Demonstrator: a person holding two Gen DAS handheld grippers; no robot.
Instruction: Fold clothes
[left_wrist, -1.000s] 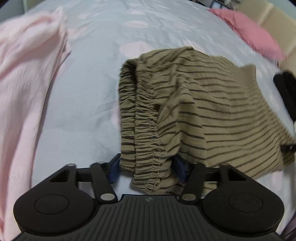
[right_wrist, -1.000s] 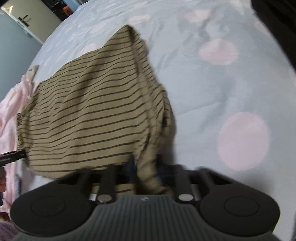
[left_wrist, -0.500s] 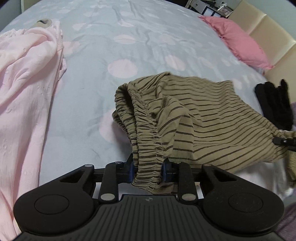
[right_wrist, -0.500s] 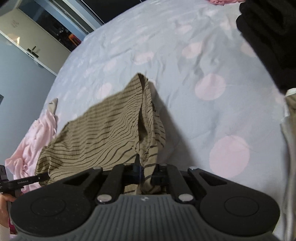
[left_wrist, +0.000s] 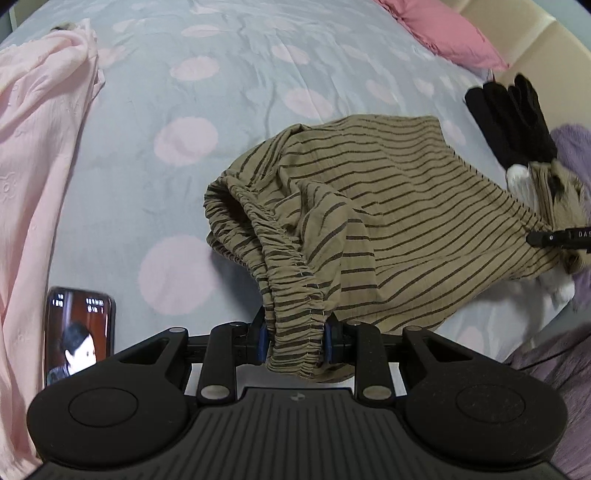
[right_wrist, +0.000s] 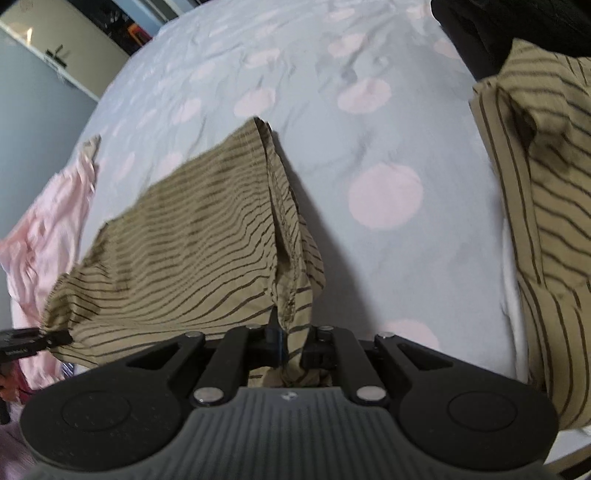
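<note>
Since a moment ago we have lifted the striped shorts (left_wrist: 388, 221) higher off the bed sheet (left_wrist: 229, 92), bringing a phone (left_wrist: 75, 332) into sight at lower left. Our left gripper (left_wrist: 295, 341) stays clamped on the elastic waistband, our right gripper (right_wrist: 293, 349) on the hem, cloth stretched between them. Around us lie a pink garment (left_wrist: 33, 155), pink pillow (left_wrist: 450, 33), black clothes (left_wrist: 513, 118) and a striped shirt (right_wrist: 546, 221).

Striped shorts (left_wrist: 388, 221): thin crinkled woven cloth, matt, olive with dark stripes; waistband gathered and ribbed. Bedsheet (left_wrist: 229, 110): smooth matt cotton-like cloth, lightly creased. Pink garment (left_wrist: 33, 147) at 9 o'clock: soft textured cloth, faint embossed pattern. Phone (left_wrist: 75, 332) at 8 o'clock: glossy screen. Left gripper (left_wrist: 295, 341): matt black plastic, ribbed body, blue pads (left_wrist: 261, 341), bright metal pivot pins. Black gloves (left_wrist: 513, 118) at 2 o'clock: fuzzy knit.
</note>
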